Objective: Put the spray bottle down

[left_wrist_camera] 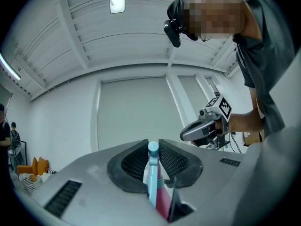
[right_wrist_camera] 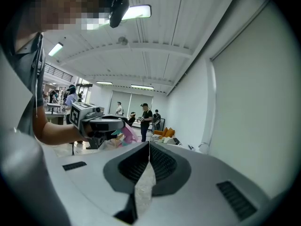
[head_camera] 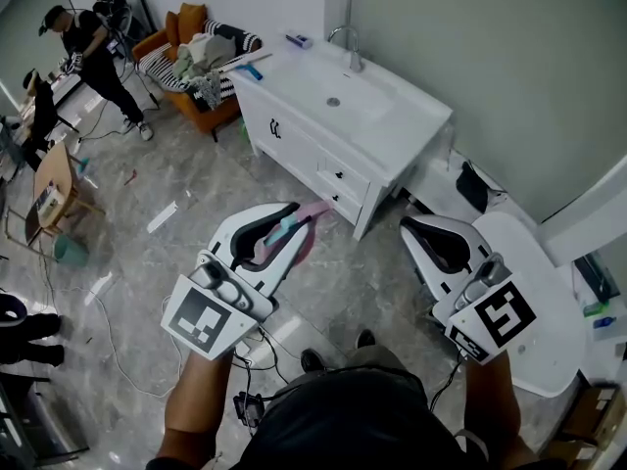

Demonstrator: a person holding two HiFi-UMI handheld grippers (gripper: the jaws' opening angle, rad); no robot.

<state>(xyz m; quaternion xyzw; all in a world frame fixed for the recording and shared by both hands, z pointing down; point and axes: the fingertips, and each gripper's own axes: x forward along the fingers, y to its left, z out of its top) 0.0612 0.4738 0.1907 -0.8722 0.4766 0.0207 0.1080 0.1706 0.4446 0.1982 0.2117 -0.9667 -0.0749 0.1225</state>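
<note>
A spray bottle [head_camera: 313, 222] with a pink body and a light-blue head [left_wrist_camera: 153, 173] is held up in the air, clamped between the jaws of my left gripper [head_camera: 291, 213]. In the left gripper view the black pads [left_wrist_camera: 134, 161] press on the blue neck from both sides, at the left gripper [left_wrist_camera: 152, 147]. My right gripper [head_camera: 411, 227] hovers to the right, shut with nothing in it; its pads meet at the tips [right_wrist_camera: 149, 147]. The right gripper view shows the left gripper [right_wrist_camera: 101, 124] with the pink bottle [right_wrist_camera: 128, 134] sticking out of it.
A white vanity with a sink [head_camera: 392, 135] and faucet [head_camera: 348, 47] stands ahead, its front about level with the bottle. An orange armchair [head_camera: 186, 23] piled with clothes is at the back left. A person in black [head_camera: 93, 52] stands far left. A white round table [head_camera: 534, 302] is at right.
</note>
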